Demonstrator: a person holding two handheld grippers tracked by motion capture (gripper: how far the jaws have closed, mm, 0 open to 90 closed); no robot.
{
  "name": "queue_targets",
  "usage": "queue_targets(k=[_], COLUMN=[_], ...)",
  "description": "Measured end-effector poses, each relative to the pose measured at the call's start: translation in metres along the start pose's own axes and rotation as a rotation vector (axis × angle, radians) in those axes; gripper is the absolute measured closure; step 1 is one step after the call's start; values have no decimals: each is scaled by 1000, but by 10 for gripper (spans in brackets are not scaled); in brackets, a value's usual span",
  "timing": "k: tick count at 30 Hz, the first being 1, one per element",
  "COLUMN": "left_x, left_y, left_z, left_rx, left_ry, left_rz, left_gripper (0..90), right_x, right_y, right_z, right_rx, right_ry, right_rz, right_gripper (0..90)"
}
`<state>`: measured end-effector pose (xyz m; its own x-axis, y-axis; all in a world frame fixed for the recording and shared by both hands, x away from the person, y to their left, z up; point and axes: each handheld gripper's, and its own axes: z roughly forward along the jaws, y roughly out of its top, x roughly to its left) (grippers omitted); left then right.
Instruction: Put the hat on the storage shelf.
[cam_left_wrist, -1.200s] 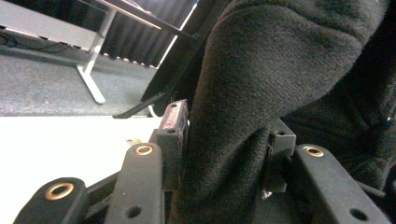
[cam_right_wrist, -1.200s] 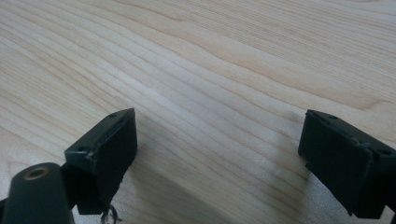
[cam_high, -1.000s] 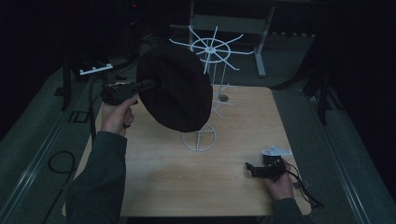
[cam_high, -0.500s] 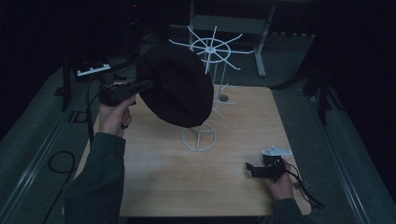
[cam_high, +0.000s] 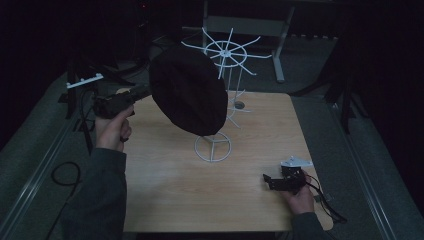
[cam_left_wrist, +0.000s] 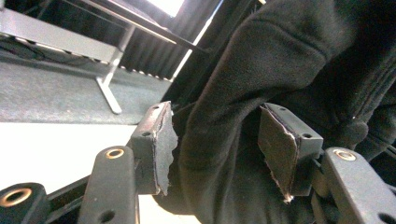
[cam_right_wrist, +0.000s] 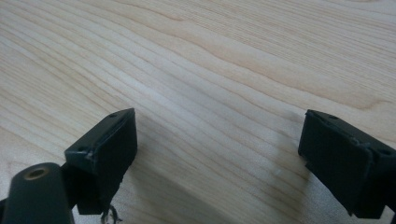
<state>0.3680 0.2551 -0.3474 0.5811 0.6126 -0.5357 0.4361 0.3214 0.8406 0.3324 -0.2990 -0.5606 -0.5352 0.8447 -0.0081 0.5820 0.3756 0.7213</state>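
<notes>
Hat (cam_high: 189, 95) on rack (cam_high: 227, 52): soft, light, floppy; pinch brim fold | left gripper (cam_left_wrist: 219, 149) jaws just opened, fabric between, unclamped | right gripper (cam_right_wrist: 219, 154) spread, empty

One black fabric hat (cam_high: 189, 95) and one white wire rack (cam_high: 227, 55) with one ring-shaped base (cam_high: 213, 147), all on one wooden table (cam_high: 200, 200). Two handheld grippers: left gripper (cam_high: 142, 94), right gripper (cam_high: 266, 178), each with two black jaws. Two hands (cam_high: 114, 131) of one person.
</notes>
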Motion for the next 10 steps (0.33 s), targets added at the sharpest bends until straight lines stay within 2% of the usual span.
queue_targets(k=[10], left_x=[-2], left_y=[-8], left_z=[-16], left_rx=[15], left_ry=[112], left_rz=[50], left_gripper=[462], right_x=[0], right_y=[0], right_z=[0], right_rx=[1], right_ry=[0], right_rz=[0], right_gripper=[115])
